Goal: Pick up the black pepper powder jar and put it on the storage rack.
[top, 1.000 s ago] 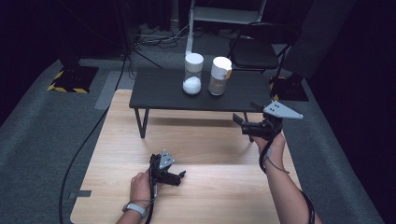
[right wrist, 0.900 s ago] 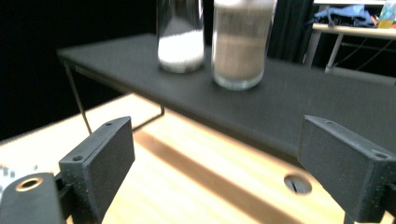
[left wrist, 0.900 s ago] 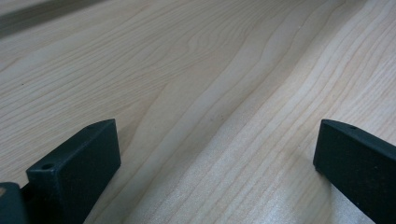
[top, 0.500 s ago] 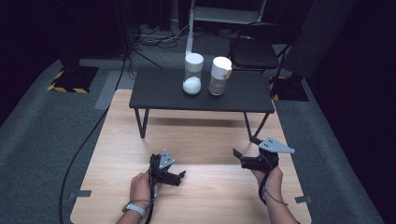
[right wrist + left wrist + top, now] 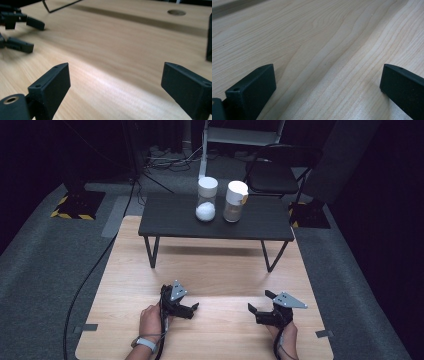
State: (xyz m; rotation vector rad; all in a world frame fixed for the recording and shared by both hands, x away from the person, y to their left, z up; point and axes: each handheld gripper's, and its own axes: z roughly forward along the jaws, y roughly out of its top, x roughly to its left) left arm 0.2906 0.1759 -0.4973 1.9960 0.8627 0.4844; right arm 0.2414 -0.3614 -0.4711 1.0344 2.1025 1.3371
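Both tongs sit low on the wooden surface (image 5: 210, 270), well apart. Left tongs (image 5: 192, 309) jaws spread wide, bare wood between them. Right tongs (image 5: 259, 306) jaws also wide, have just been opening, nothing between them. Two white-lidded jars (image 5: 206, 199) stand side by side on the small dark table (image 5: 170, 220), far from both

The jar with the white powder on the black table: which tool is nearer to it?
Left. The left tool rests below the jar, slightly left; the right tool lies farther off, below and right.
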